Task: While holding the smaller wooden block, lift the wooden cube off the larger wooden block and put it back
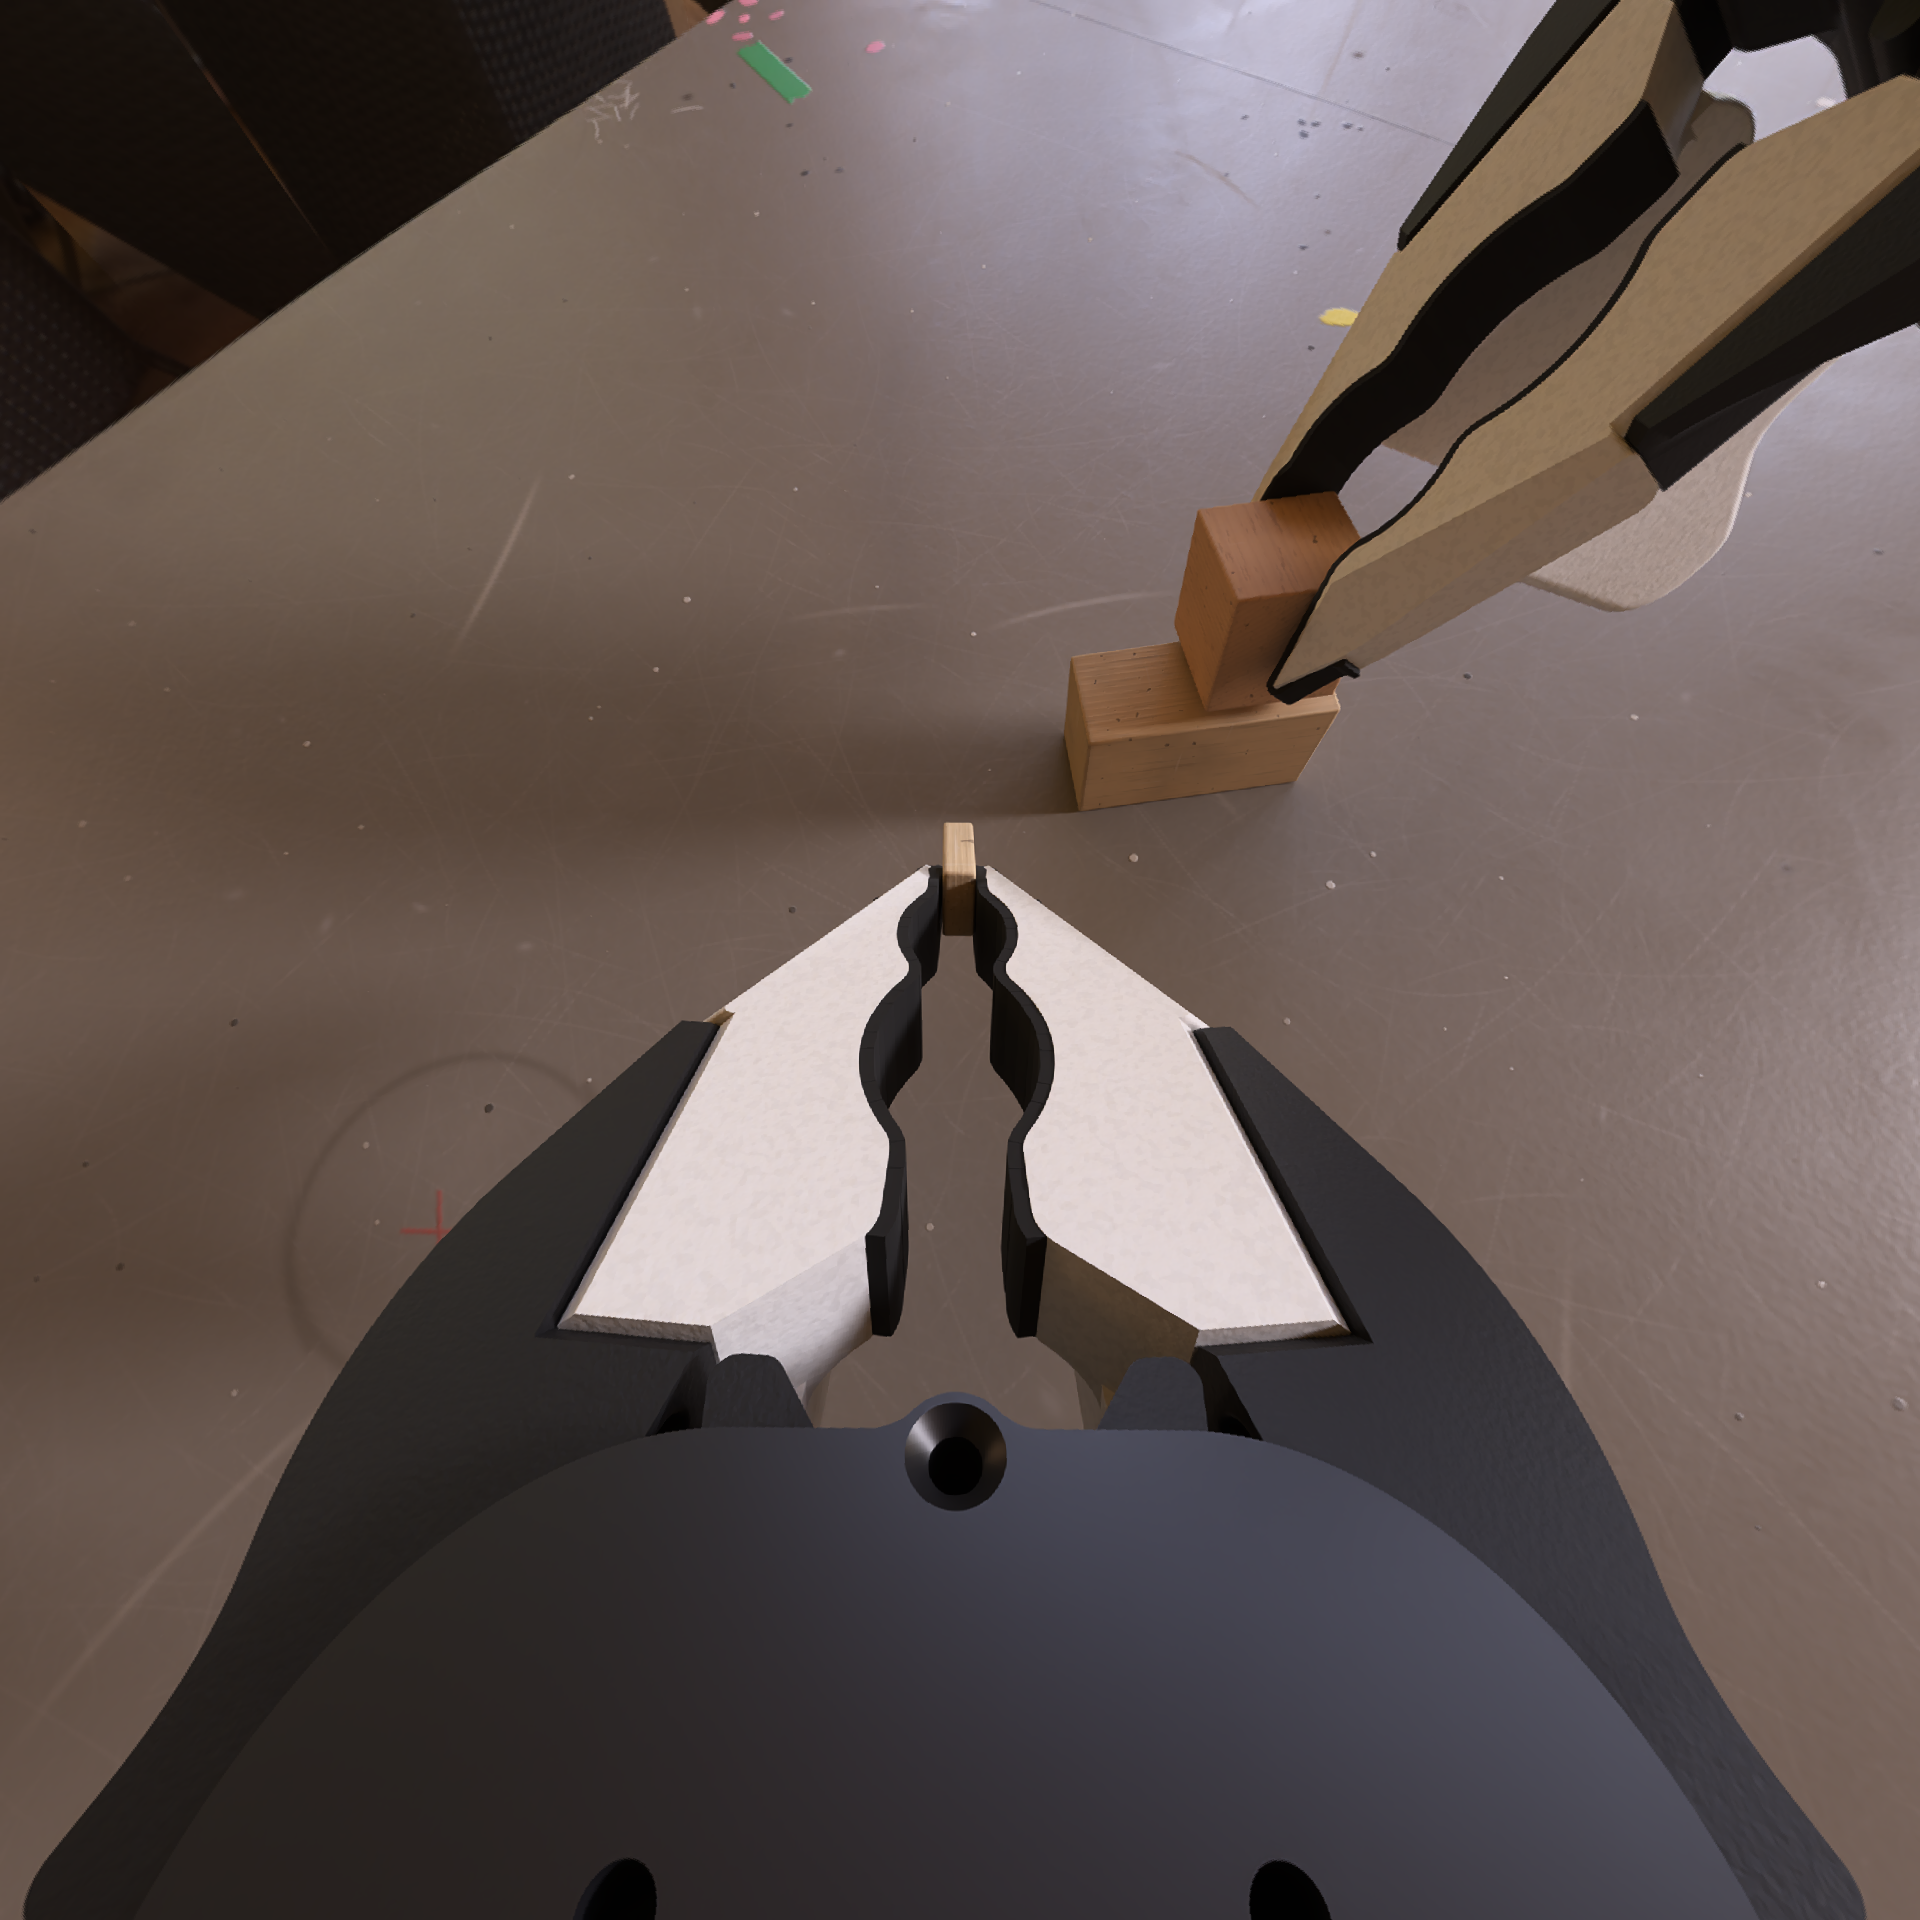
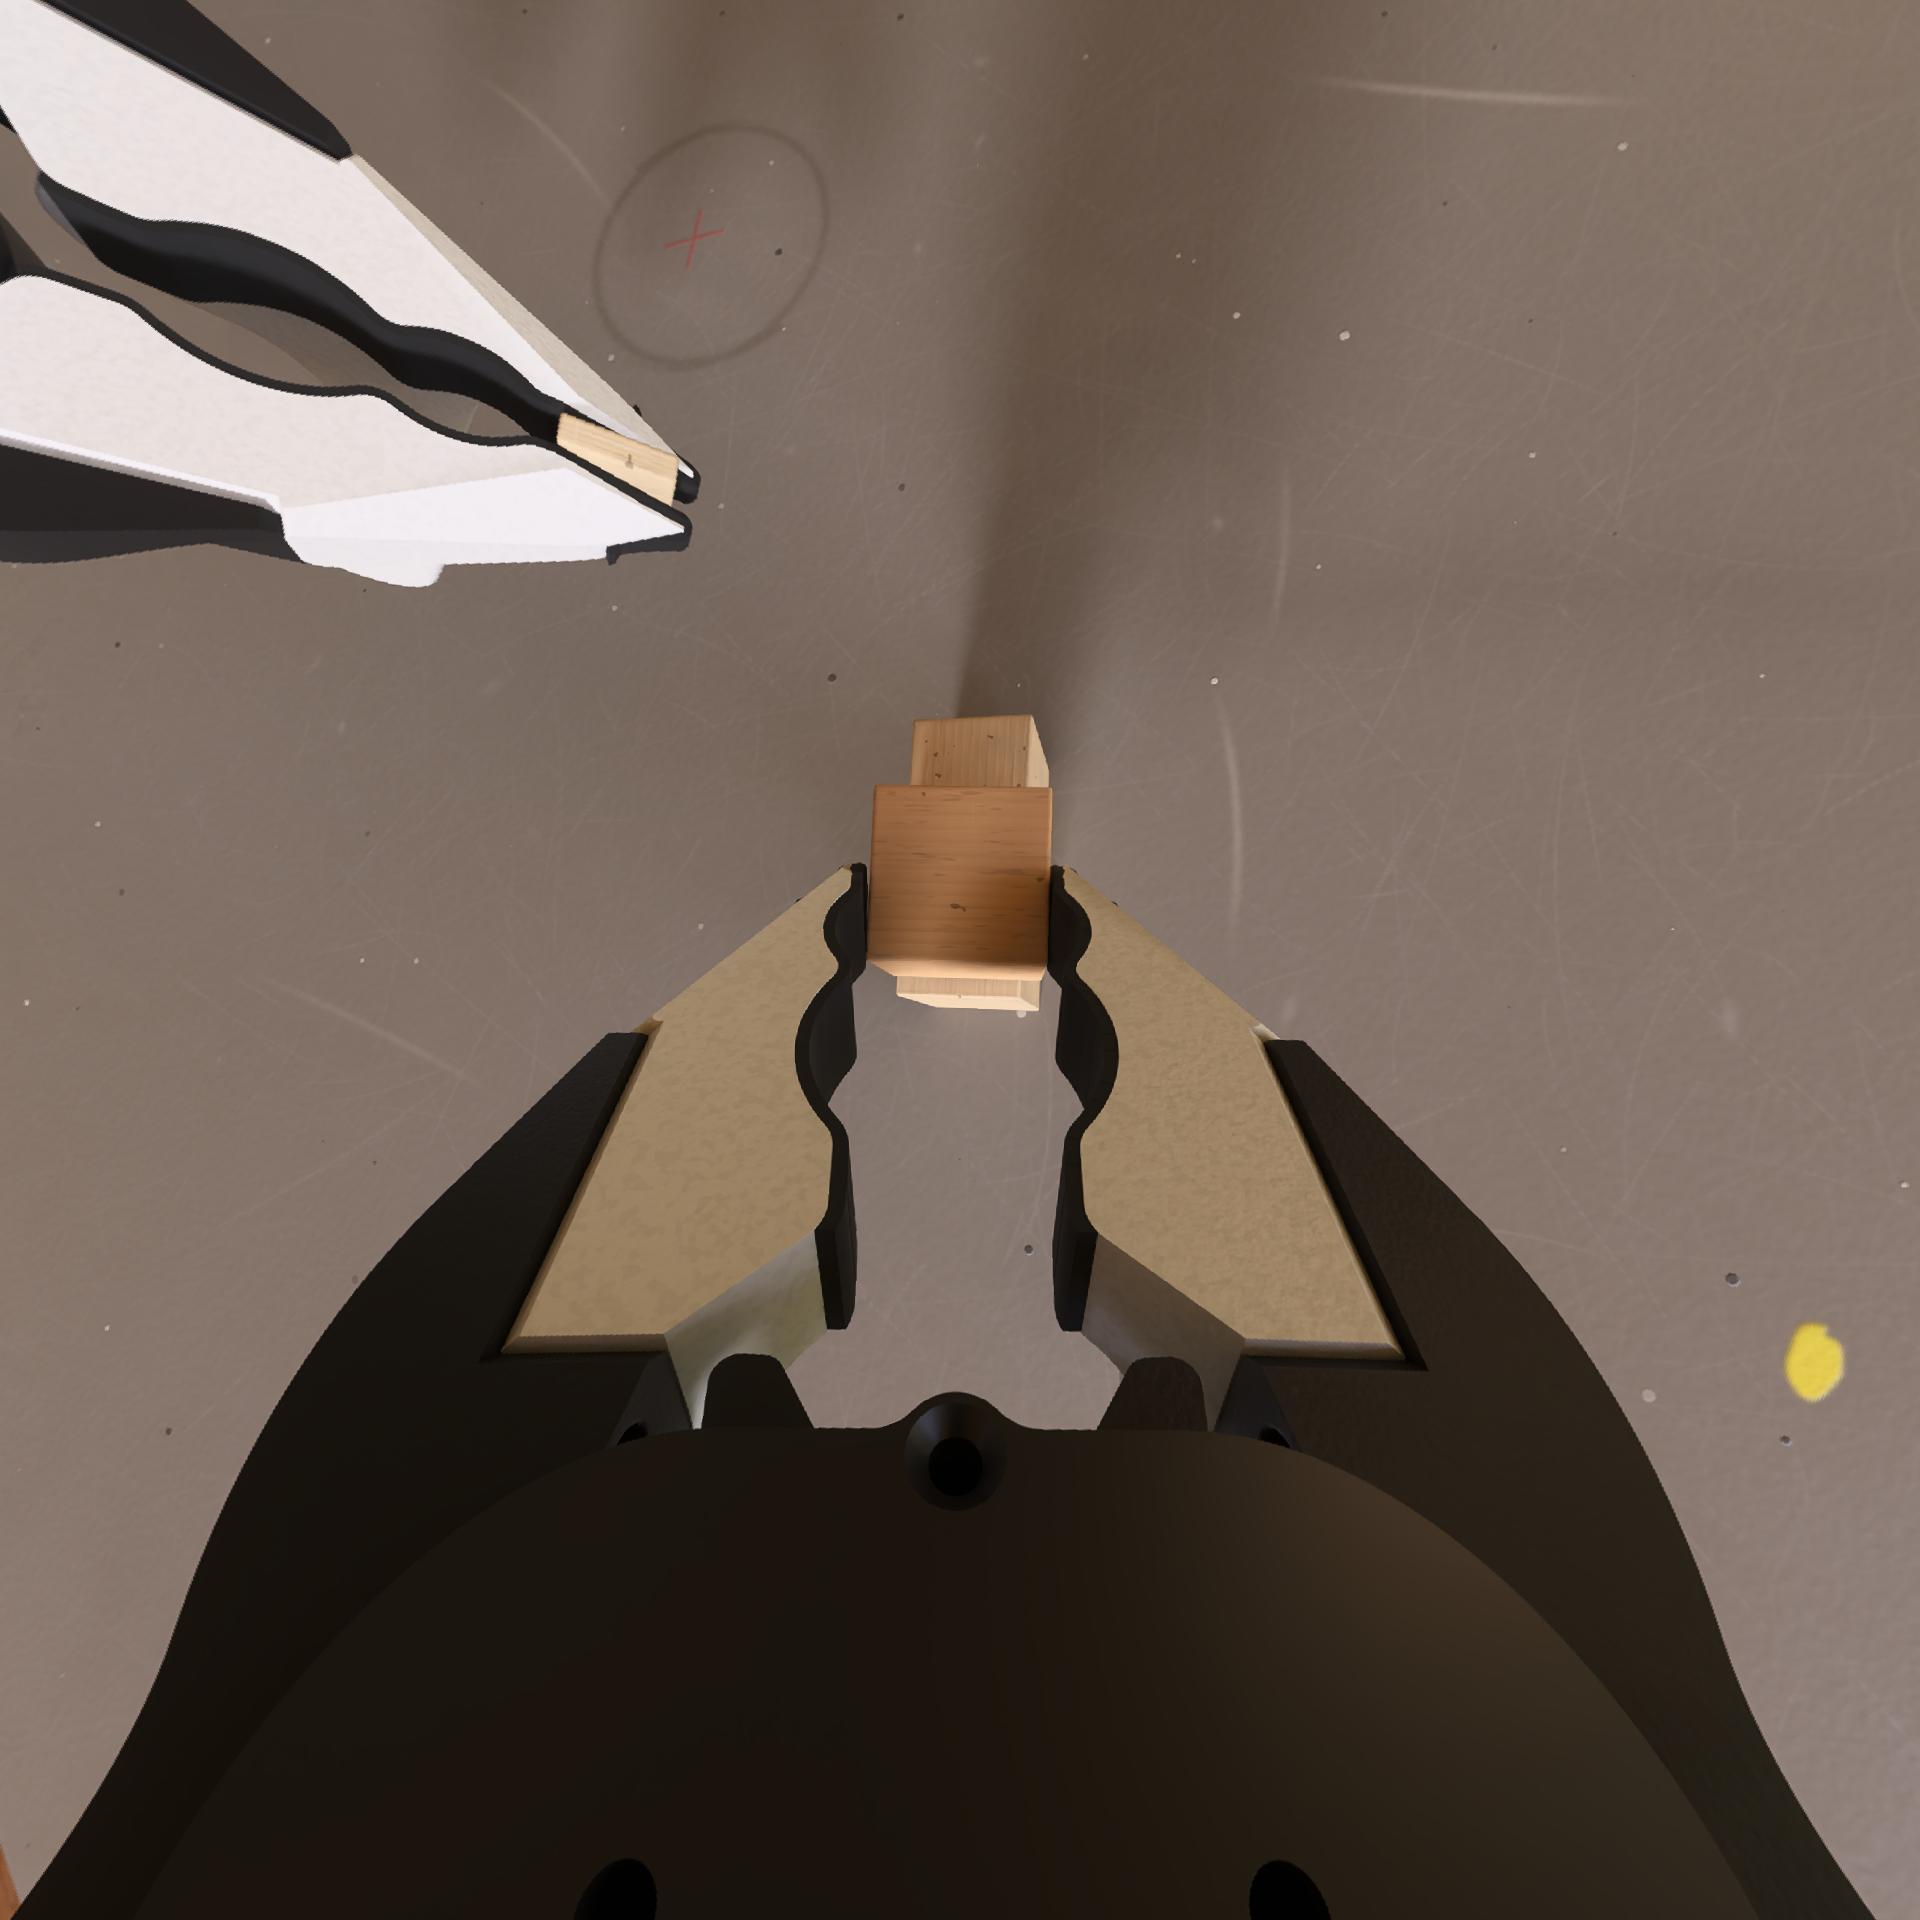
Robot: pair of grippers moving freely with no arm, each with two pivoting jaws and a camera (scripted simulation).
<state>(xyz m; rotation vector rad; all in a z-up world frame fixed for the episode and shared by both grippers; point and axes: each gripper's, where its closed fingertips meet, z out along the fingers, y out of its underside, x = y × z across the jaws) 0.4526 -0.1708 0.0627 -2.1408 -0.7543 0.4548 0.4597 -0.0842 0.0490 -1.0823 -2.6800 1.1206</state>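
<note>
My left gripper (image 1: 958,883), with white fingers, is shut on the smaller wooden block (image 1: 958,862), a thin pale piece held above the table. It also shows in the right wrist view (image 2: 673,499) with the block (image 2: 623,457). The darker wooden cube (image 1: 1242,597) stands on the larger pale wooden block (image 1: 1184,753), with no gap visible between them. My right gripper (image 2: 958,894), with tan fingers, is closed on the cube (image 2: 958,883), one pad against each side. The larger block (image 2: 977,753) pokes out beyond and below the cube. The right gripper (image 1: 1294,582) comes down from the upper right.
The grey-brown table (image 1: 623,623) is scratched. Its edge runs diagonally at the upper left, with dark floor beyond. A green strip (image 1: 774,71) lies near that edge. There is a yellow spot (image 2: 1813,1361) and a faint circle with a red cross (image 2: 694,237).
</note>
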